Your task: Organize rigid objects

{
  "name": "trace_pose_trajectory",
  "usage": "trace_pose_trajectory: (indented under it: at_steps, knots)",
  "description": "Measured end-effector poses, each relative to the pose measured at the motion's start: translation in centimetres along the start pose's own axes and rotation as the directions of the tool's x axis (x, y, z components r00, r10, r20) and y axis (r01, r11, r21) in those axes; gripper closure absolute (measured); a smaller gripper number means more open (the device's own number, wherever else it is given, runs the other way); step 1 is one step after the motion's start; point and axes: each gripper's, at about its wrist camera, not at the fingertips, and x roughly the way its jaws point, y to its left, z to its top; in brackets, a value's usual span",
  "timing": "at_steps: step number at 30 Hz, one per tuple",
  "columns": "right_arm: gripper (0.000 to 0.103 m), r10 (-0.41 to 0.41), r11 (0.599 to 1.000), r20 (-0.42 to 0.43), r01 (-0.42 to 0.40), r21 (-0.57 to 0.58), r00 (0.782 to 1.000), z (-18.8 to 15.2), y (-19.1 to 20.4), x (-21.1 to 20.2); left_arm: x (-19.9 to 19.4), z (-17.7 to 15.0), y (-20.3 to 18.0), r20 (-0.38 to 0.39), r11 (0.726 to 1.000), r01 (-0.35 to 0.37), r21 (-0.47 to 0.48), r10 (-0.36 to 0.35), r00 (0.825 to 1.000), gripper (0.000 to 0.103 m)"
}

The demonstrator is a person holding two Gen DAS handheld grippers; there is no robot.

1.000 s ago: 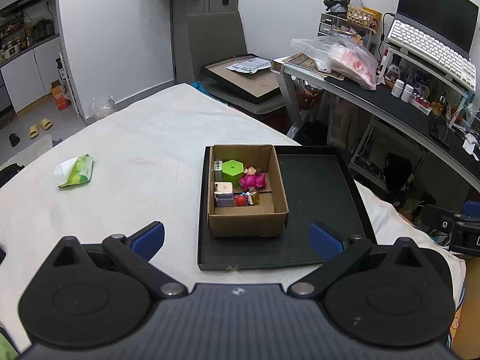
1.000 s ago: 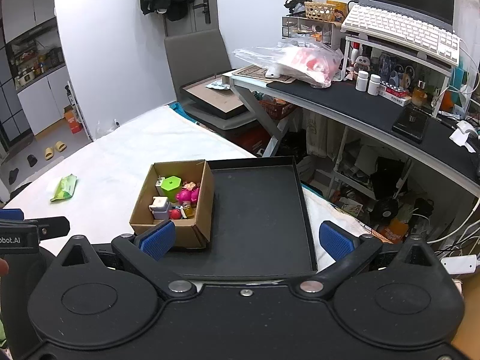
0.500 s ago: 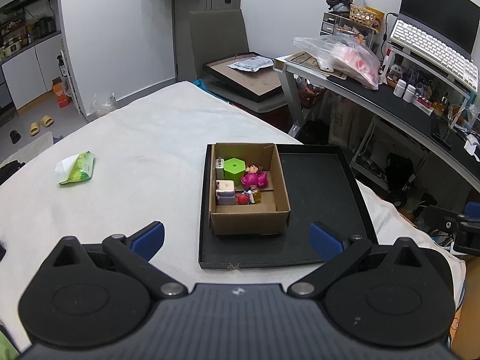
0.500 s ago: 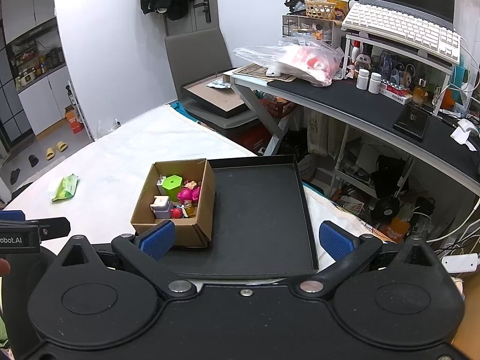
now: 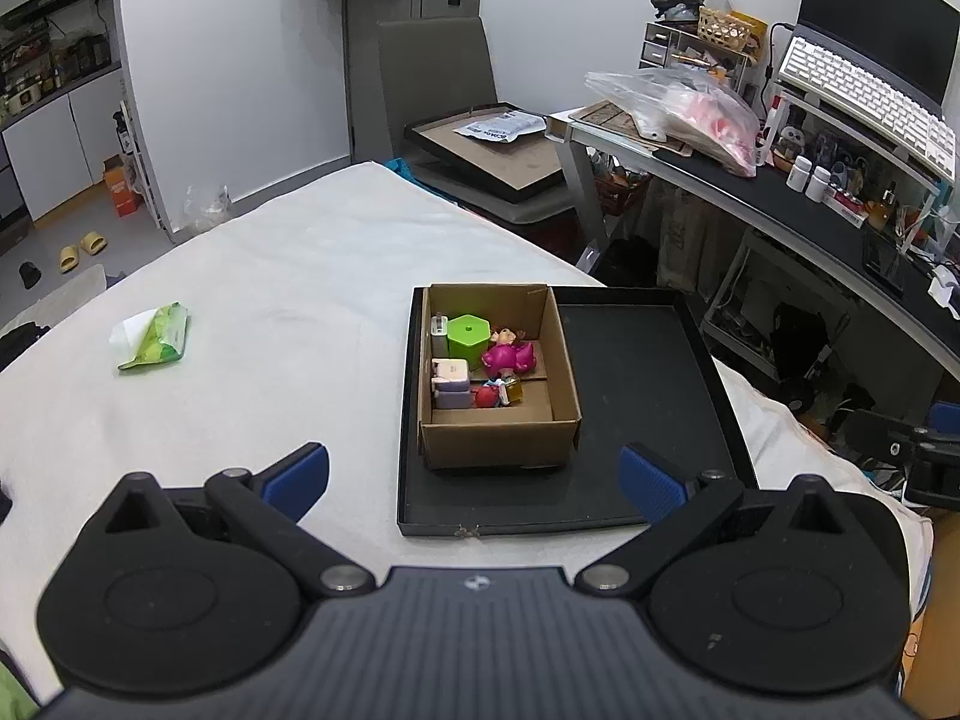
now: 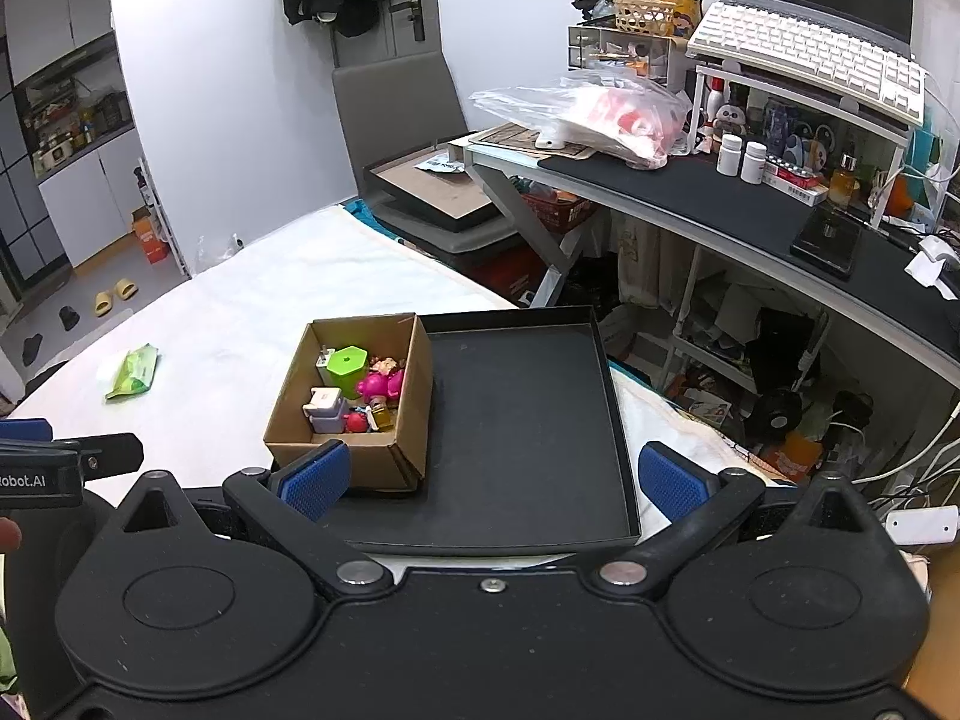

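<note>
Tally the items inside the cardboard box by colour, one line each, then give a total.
Inside the cardboard box:
Green: 1, the hexagonal container
Pink: 1, the doll figure
White: 1, the plug
Lilac and white: 1, the charger block
Red: 1, the small ball
Amber: 1, the small bottle
Total: 6

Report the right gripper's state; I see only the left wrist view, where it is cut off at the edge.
Observer: The right gripper is open, its blue pads wide apart with nothing between them.
Operator: Say where it aims.
Observer: It faces the shallow black tray; the brown cardboard box sits towards its left pad.
Operator: Check the floor beyond the tray.
Observer: A white plug block with cables lies there, at the right.
</note>
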Motion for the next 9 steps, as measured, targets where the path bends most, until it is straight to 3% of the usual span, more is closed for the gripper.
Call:
trace_pose_trajectory:
  at_steps: [9]
  knots:
    - [0.000, -0.005, 1.000, -0.001, 0.005, -0.001, 1.000, -0.03, 0.00, 0.32, -0.06, -0.04, -0.10, 0.007, 1.000, 0.001, -0.005, -0.001, 1.000, 0.001]
